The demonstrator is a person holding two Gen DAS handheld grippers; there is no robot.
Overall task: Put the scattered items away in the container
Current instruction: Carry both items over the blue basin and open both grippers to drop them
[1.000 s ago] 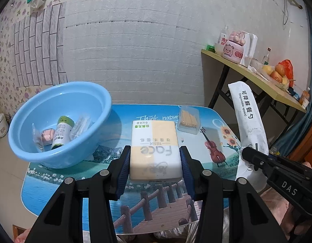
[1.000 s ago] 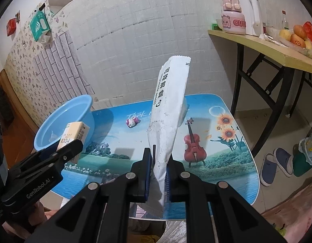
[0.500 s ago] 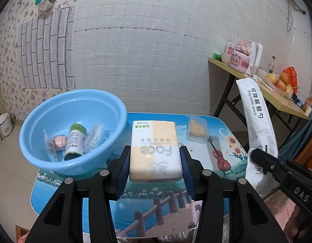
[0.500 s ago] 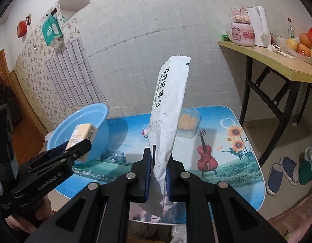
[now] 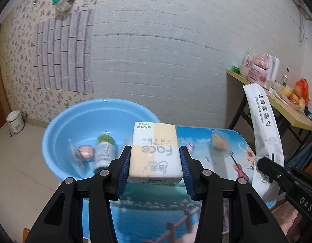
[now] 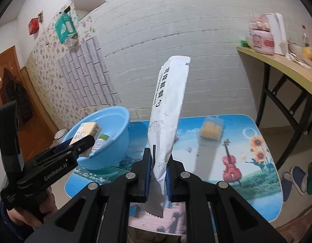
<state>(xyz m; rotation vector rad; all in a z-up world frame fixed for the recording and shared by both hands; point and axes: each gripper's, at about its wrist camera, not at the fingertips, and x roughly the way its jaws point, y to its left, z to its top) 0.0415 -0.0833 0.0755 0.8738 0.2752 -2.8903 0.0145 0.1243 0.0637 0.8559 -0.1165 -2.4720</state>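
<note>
My left gripper (image 5: 155, 162) is shut on a white and yellow tissue pack (image 5: 155, 151), held in the air just right of the blue basin (image 5: 61, 141). In the basin lie a green-capped bottle (image 5: 103, 151) and a small pink packet (image 5: 84, 154). From the right wrist view the tissue pack (image 6: 85, 131) hangs at the basin's (image 6: 115, 133) near rim. My right gripper (image 6: 158, 170) is shut on the lower end of a long white spoon packet (image 6: 168, 117), which stands upright above the table. A clear box of toothpicks (image 6: 211, 130) lies on the table beyond it.
The low table (image 6: 257, 172) has a printed blue scenery top. A wooden side table (image 6: 287, 70) with a pink appliance and fruit stands at the right. Slippers (image 6: 293, 180) lie on the floor to the right. A white tiled wall is behind.
Both grippers have moved left and risen a little with their loads. The tissue pack now overlaps the basin's right edge in the left wrist view.
</note>
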